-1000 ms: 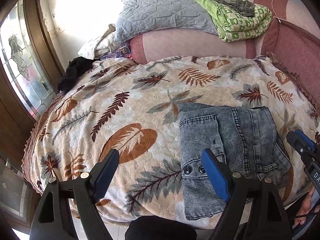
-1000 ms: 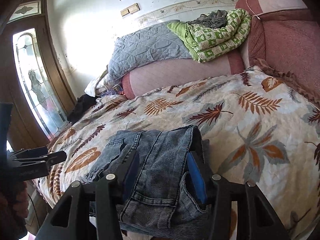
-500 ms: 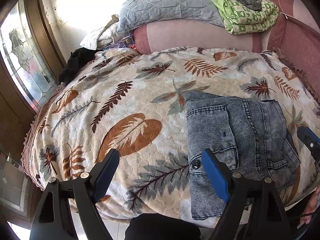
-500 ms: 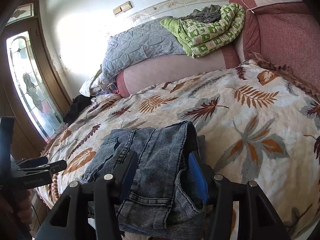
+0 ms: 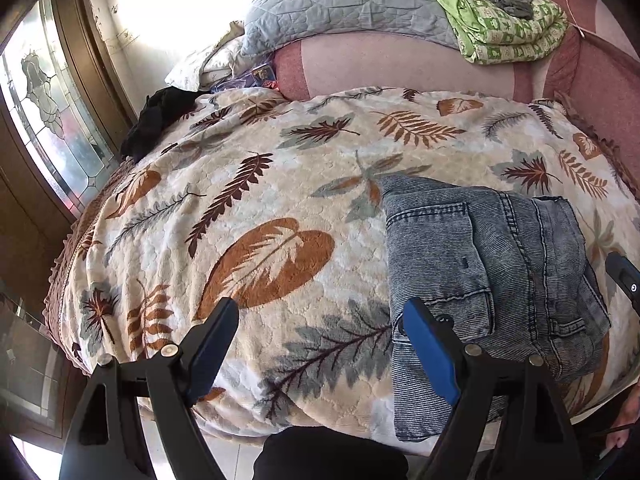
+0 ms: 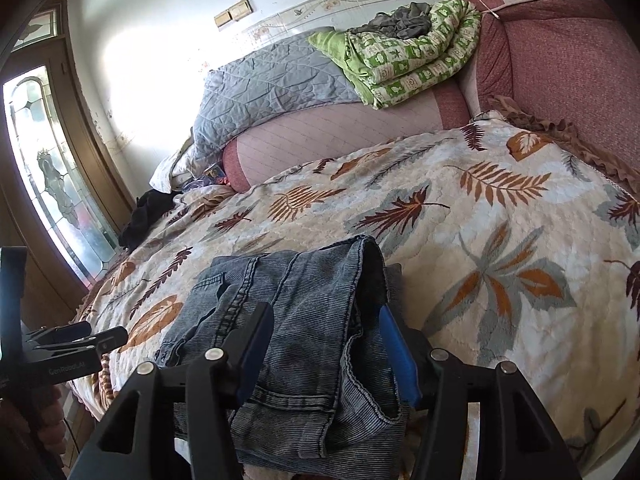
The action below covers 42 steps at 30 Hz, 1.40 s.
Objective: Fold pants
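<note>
Grey-blue denim pants (image 5: 480, 264) lie folded into a compact stack near the front edge of the bed; they also show in the right wrist view (image 6: 304, 320). My left gripper (image 5: 320, 344) is open and empty, above the leaf-print blanket to the left of the pants; its right finger overlaps the pants' near corner. My right gripper (image 6: 324, 356) is open, its fingers standing on either side of the folded pants' near end without pinching them. The left gripper also shows at the left edge of the right wrist view (image 6: 76, 340).
A leaf-print blanket (image 5: 260, 208) covers the bed. A grey quilt (image 5: 344, 4), a green patterned quilt (image 5: 508, 28) and a pink bolster (image 5: 400, 68) lie at the back. A dark garment (image 5: 160, 116) sits at the far left corner. A glass door (image 5: 52, 112) stands left.
Both grippers have drawn back and up from the bed. The pants sit a little farther from each camera. Both grippers stay open.
</note>
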### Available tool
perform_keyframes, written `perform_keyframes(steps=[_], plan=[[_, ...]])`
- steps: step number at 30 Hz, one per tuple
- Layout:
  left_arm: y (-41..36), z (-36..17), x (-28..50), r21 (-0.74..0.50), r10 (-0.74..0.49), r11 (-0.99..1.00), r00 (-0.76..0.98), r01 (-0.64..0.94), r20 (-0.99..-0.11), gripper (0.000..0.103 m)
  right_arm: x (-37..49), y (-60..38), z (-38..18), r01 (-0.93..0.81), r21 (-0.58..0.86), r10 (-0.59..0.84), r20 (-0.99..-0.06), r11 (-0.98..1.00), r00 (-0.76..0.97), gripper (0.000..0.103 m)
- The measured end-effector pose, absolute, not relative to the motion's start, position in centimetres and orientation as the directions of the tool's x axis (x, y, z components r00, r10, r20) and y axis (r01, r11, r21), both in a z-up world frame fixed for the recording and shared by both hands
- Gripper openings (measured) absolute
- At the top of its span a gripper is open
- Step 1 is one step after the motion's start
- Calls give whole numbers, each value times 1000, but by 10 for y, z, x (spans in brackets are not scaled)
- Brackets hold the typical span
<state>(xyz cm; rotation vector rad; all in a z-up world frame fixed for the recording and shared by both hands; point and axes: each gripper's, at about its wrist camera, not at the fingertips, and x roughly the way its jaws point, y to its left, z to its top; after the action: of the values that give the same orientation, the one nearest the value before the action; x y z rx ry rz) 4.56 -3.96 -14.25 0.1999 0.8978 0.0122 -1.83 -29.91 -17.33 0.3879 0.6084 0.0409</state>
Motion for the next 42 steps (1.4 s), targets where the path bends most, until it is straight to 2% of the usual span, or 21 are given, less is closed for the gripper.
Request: perform_keyframes(steps=[42], plan=[[-38,-151,50,186,101,980,612,76,-784,85,-11,-314,-187,154,436,154,-592,887,791,63]])
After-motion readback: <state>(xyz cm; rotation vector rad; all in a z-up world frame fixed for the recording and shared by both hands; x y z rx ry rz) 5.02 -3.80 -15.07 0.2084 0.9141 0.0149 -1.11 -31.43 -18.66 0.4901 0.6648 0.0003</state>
